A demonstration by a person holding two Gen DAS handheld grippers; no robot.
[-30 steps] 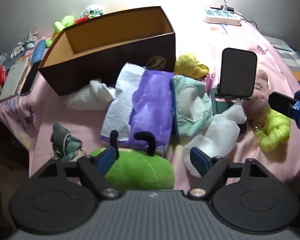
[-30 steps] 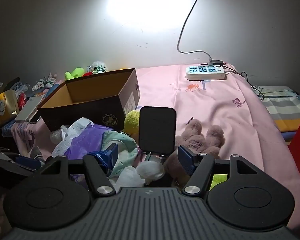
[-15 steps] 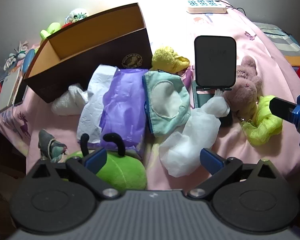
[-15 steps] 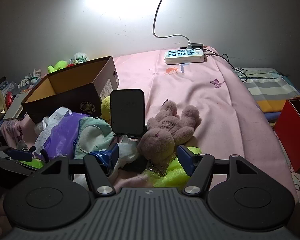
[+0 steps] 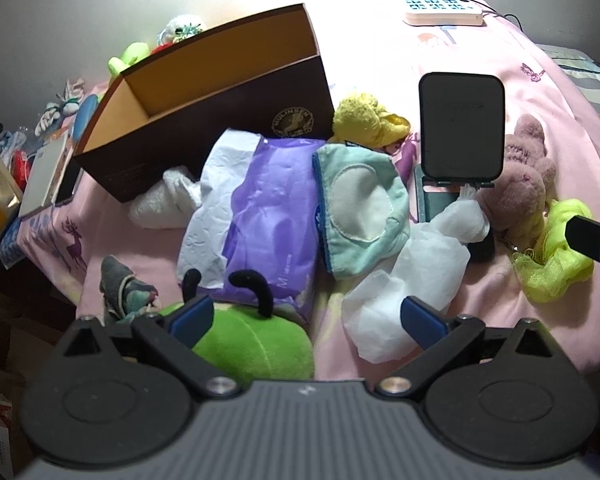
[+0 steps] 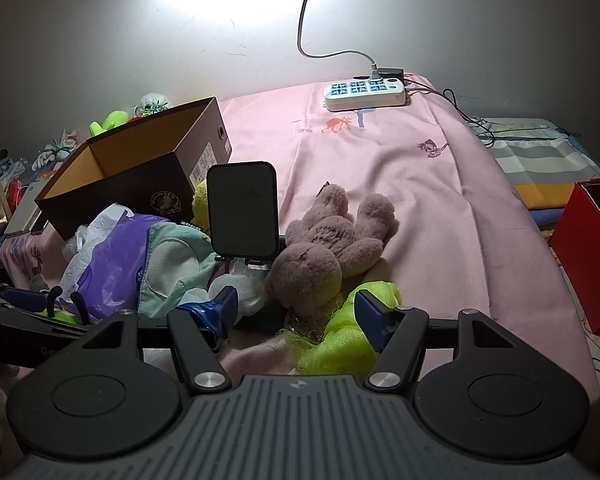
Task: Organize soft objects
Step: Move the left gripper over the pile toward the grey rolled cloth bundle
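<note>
figure: two wrist views over a pink bed [image 6: 400, 168] strewn with soft things, an open brown box [image 5: 220, 92] at the back left.

left tongs [image 5: 306, 318]: i hold them spread to their widest, pinching nothing. the green plush [image 5: 256, 348] lies just under and slightly left of the gap, its black feelers poking up beside the left finger; a white tissue [image 5: 412, 280] lies under the right finger. ahead of them, in order toward the box, are a purple pack [image 5: 272, 220] and a teal pouch [image 5: 360, 208], with a yellow plush [image 5: 364, 124] touching the box's near corner.

right tongs [image 6: 296, 312]: also spread, nothing between the pads. the pink bear [image 6: 324, 256] lies straight ahead, just beyond the fingertips, its long axis running from head, near me, to legs, farther right. a neon-yellow mesh puff [image 6: 340, 340] sits under the right finger, touching the bear.

key relation, as i judge it: the box lies up and to the left of both tongs, and the left pair is nearer it. the green plush is the left pair's closest item; the bear is the right's. the dark phone on its stand [image 6: 242, 214] stands between bear and box, so a carry from the right should pass around it.
</note>
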